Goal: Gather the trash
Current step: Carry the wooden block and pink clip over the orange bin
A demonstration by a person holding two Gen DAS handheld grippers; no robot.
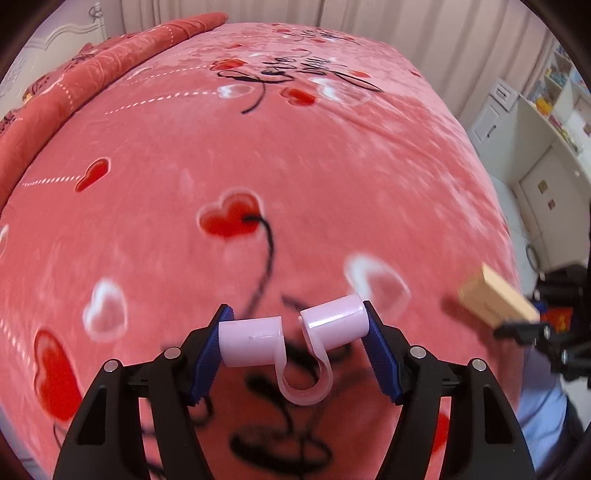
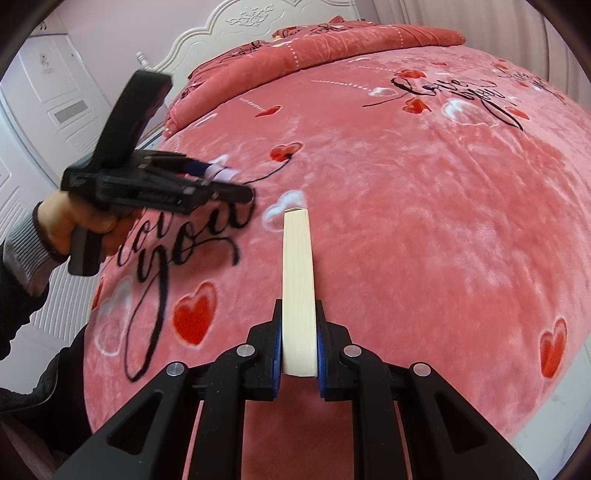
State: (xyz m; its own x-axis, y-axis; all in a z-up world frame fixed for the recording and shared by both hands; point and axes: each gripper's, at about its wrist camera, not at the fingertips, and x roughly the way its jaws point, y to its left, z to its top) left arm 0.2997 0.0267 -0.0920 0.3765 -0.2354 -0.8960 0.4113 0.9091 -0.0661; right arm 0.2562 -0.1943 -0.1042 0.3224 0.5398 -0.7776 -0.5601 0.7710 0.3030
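Note:
My left gripper (image 1: 295,332) is shut on a pale pink plastic clip (image 1: 291,339), a U-shaped piece with two short cylinders, and holds it above the bed. In the right wrist view the left gripper (image 2: 221,173) hovers at the left with the pink clip (image 2: 223,171) at its tip. My right gripper (image 2: 298,343) is shut on a long cream wooden block (image 2: 297,288) that sticks out forward over the bed. The block (image 1: 495,295) and right gripper also show at the right edge of the left wrist view.
A pink plush blanket (image 1: 258,155) with red and white hearts and black script covers the bed. A folded red quilt (image 2: 314,44) lies by the white headboard (image 2: 258,22). White cabinets and shelves (image 1: 535,155) stand right of the bed, a white door (image 2: 48,92) on the left.

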